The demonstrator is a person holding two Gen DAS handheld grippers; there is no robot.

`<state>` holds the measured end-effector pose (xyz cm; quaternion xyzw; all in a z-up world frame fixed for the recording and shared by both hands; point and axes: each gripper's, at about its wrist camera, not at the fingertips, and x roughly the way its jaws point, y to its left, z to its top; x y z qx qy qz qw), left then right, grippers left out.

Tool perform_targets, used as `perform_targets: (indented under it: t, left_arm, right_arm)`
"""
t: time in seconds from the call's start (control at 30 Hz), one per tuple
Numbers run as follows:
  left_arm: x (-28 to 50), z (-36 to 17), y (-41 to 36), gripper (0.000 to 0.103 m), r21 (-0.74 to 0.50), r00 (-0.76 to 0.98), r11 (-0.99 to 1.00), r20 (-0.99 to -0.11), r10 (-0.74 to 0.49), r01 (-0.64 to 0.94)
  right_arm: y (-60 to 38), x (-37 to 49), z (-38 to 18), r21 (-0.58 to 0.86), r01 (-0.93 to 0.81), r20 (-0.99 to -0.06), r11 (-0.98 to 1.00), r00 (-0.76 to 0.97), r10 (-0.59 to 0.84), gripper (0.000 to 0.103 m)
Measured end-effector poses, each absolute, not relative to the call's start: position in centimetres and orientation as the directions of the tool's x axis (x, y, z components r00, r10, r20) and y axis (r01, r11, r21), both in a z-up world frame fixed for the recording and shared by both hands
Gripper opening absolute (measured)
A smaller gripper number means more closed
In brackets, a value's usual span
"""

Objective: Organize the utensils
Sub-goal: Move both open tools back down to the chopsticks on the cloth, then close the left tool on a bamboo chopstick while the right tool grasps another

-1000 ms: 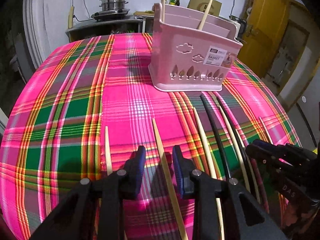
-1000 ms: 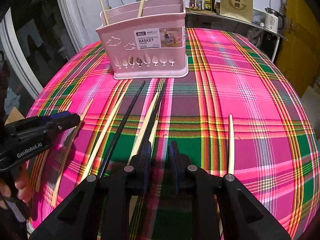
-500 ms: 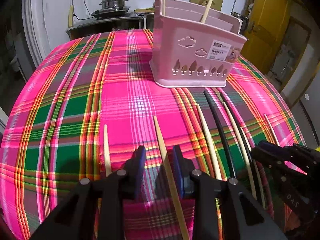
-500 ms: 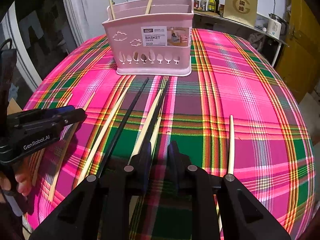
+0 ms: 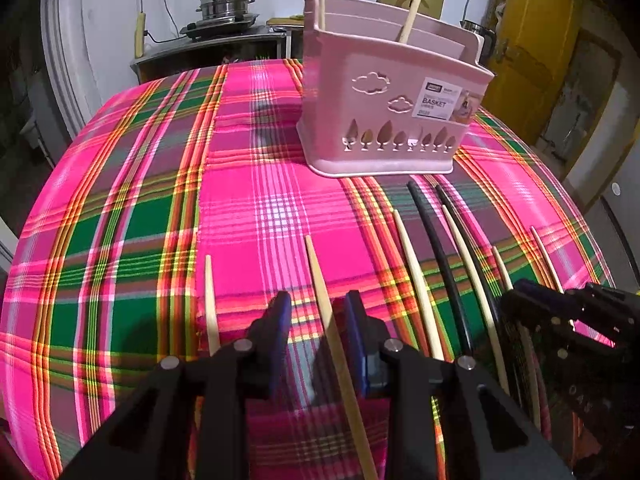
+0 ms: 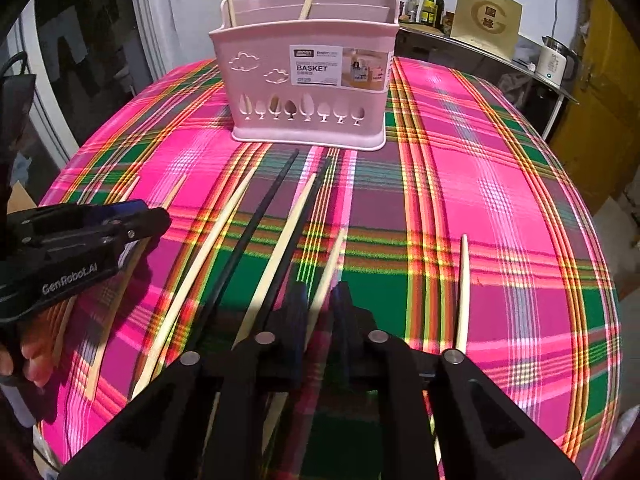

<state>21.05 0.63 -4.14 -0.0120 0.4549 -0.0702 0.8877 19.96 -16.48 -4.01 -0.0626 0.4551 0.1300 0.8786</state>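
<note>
Your left tongs stand part open over the plaid-covered worktop, with a pale wooden chopstick lying between the blue pads; a gap shows on its left, and on its right you cannot tell whether the pad touches. Left of these tongs lies a short pale stick, apart from the fingers.

Your right tongs have just been closing, and a pale chopstick runs into the narrow gap between the pads; whether the pads press on it cannot be told.

The pink basket stands straight ahead of both tongs, well apart from them, with two pale sticks upright inside.

Only the right wrist view shows your fingertips under the left tool, at that view's left edge. It also shows a lone ivory chopstick to the right of the right tongs, and two black chopsticks with pale ones fanned to their left.

Only the left wrist view shows the steel steamer pot on a counter beyond the worktop. There the right tongs appear at the right edge, above the same fan.
</note>
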Motion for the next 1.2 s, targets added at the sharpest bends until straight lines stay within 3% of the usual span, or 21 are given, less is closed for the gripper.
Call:
perform_targets:
  t: [0.3, 0.53, 0.83, 1.2]
  left_arm:
    - [22.0, -4.2, -0.4, 0.028, -0.029, 0.563, 0.988, -0.819, -0.109, 0.150]
    - [23.2, -4.0, 0.0, 0.008, -0.067, 0.533, 0.987, -0.835, -0.137, 0.149]
    - [22.9, -2.4, 0.6, 0.006, -0.140, 0.544, 0.975, -0.811, -0.214, 0.175]
    - [20.2, 4.7, 0.9, 0.006, -0.143, 0.657, 0.964, -0.709, -0.257, 0.223]
  right_arm:
    - [-16.1, 22.1, -3.9, 0.000, -0.281, -0.836, 0.960, 0.527, 0.154, 0.010]
    - [-16.2, 22.5, -3.9, 0.021, -0.291, -0.838, 0.956, 0.517, 0.176, 0.005]
    - [-17.8, 22.9, -2.3, 0.095, -0.294, -0.807, 0.951, 0.536, 0.247, 0.006]
    - [-19.5, 21.4, 3.4, 0.138, -0.308, -0.706, 0.941, 0.636, 0.311, 0.006]
